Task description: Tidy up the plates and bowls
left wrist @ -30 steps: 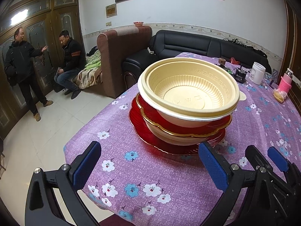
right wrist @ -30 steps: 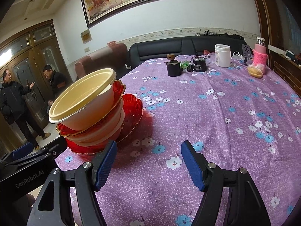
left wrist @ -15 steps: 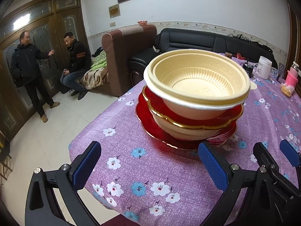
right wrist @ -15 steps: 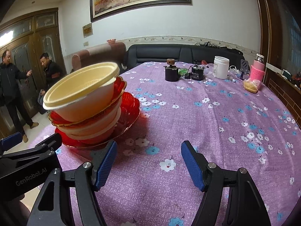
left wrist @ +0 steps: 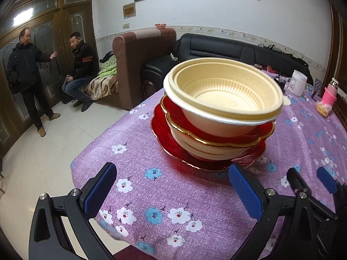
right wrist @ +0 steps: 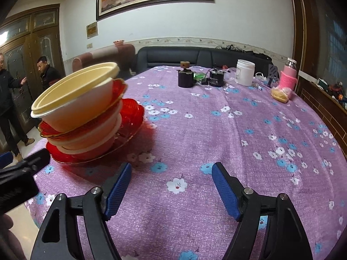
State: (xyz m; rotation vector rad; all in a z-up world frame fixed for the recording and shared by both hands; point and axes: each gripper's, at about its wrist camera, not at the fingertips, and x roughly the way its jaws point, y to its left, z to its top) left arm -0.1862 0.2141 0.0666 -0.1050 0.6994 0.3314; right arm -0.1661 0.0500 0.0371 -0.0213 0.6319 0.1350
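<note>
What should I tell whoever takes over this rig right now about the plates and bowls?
Left tool: open, empty, hovering low over the table edge just short of the stack.
Right tool: jaws opening, nothing between them, over bare purple flowered tablecloth to the right of the stack.
Things: one tilted stack near the table edge. A cream plastic bowl sits on a gold-rimmed red scalloped plate, on another cream bowl, on a large red glass plate.
Done: nothing gripped or separated yet.
Left: take the stack apart and sort bowls from plates. It leans, so lift the top bowl carefully.
</note>
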